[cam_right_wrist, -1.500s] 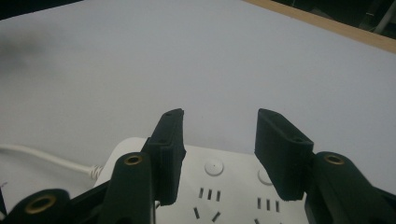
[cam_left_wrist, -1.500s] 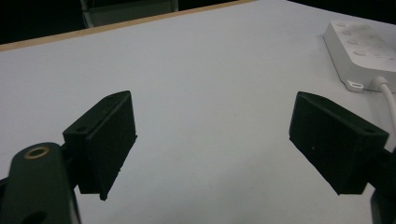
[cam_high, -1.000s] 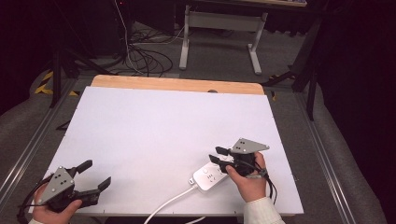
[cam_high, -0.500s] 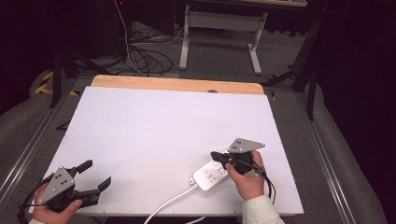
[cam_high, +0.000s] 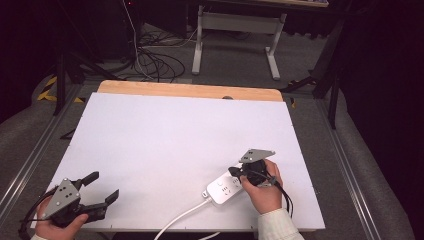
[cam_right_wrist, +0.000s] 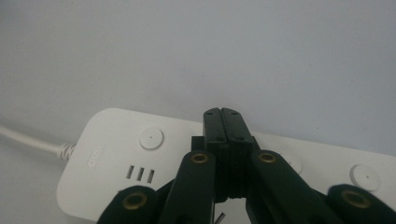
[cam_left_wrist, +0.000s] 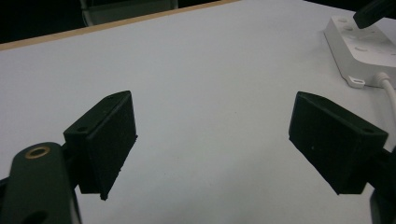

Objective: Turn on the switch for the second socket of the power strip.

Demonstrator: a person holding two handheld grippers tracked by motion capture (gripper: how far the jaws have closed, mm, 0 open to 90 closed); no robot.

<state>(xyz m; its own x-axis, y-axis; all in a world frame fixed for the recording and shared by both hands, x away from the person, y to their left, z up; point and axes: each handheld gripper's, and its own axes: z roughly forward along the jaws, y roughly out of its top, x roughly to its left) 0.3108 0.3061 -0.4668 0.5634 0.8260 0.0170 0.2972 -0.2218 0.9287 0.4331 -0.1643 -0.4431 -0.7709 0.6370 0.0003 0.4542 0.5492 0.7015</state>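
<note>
A white power strip (cam_high: pixel 223 188) lies flat near the table's front right, its white cable (cam_high: pixel 175 220) running off the front edge. My right gripper (cam_high: pixel 235 173) is shut, its jaws pressed together with nothing between them. In the right gripper view its tips (cam_right_wrist: pixel 223 116) hang over the strip's top face (cam_right_wrist: pixel 116 154), between round buttons; I cannot tell whether they touch it. My left gripper (cam_high: pixel 102 186) rests at the front left corner, open and empty. In the left gripper view its jaws (cam_left_wrist: pixel 212 140) stand wide apart, with the strip (cam_left_wrist: pixel 359 51) far off at the upper right.
The white tabletop (cam_high: pixel 175 135) has a wooden strip (cam_high: pixel 190 91) along its far edge. Metal rails (cam_high: pixel 30 160) run down both sides. Beyond the table, cables (cam_high: pixel 150 60) and a grey desk frame (cam_high: pixel 235 30) sit on the floor.
My right gripper has shifted slightly left and down, closer over the power strip. The left gripper has hardly moved.
</note>
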